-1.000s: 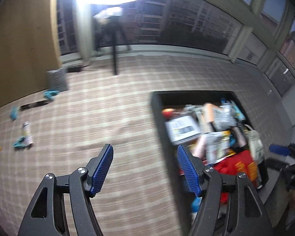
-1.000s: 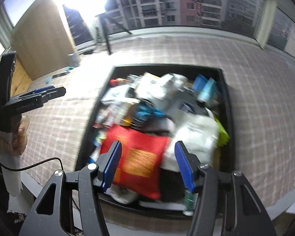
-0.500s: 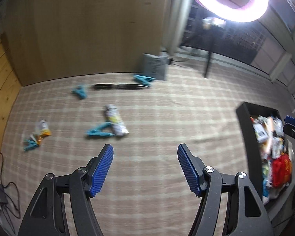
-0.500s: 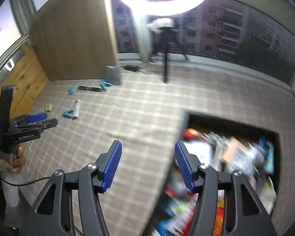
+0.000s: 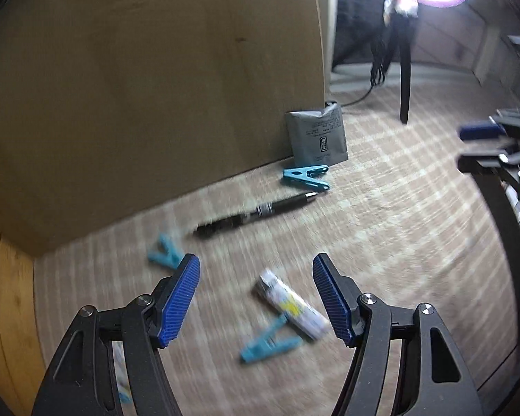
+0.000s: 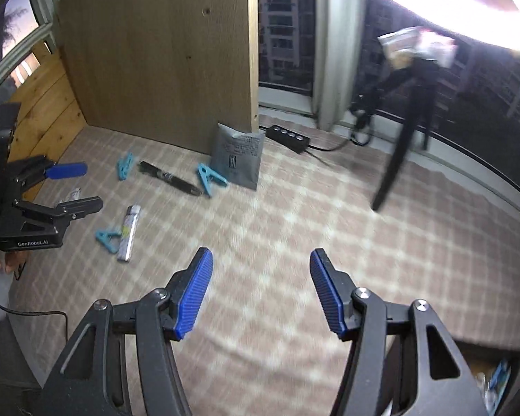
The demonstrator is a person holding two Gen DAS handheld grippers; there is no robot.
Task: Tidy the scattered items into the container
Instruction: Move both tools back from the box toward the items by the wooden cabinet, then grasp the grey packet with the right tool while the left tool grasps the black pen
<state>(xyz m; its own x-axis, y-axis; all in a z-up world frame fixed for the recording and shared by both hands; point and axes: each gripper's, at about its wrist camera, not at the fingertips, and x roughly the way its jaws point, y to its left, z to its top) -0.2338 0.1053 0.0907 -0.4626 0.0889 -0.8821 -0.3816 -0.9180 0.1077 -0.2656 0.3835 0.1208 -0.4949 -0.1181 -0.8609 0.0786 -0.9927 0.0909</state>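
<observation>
My left gripper (image 5: 256, 274) hangs open and empty over the checked cloth, just above a white and yellow packet (image 5: 293, 308) and a blue clip (image 5: 270, 343). Farther out lie another blue clip (image 5: 164, 253), a black pen (image 5: 256, 213), a third blue clip (image 5: 305, 176) and a grey pouch (image 5: 317, 137) leaning on the wooden panel. My right gripper (image 6: 260, 267) is open and empty over bare cloth, with the pen (image 6: 170, 178), the pouch (image 6: 237, 159) and the packet (image 6: 130, 232) ahead to its left. The black container (image 6: 492, 353) shows only a corner at the lower right.
A wooden panel (image 6: 156, 52) stands behind the items, with plank boards (image 6: 41, 104) at the left. A power strip (image 6: 287, 137) with its cable and a dark tripod leg (image 6: 395, 159) lie near the window. A hand (image 6: 3, 263) holds the left gripper (image 6: 74, 187).
Both views have swung left, away from the full container and toward the scattered items by the wooden panel. The left gripper now hangs closer over the packet and clip. Both stay open and empty.
</observation>
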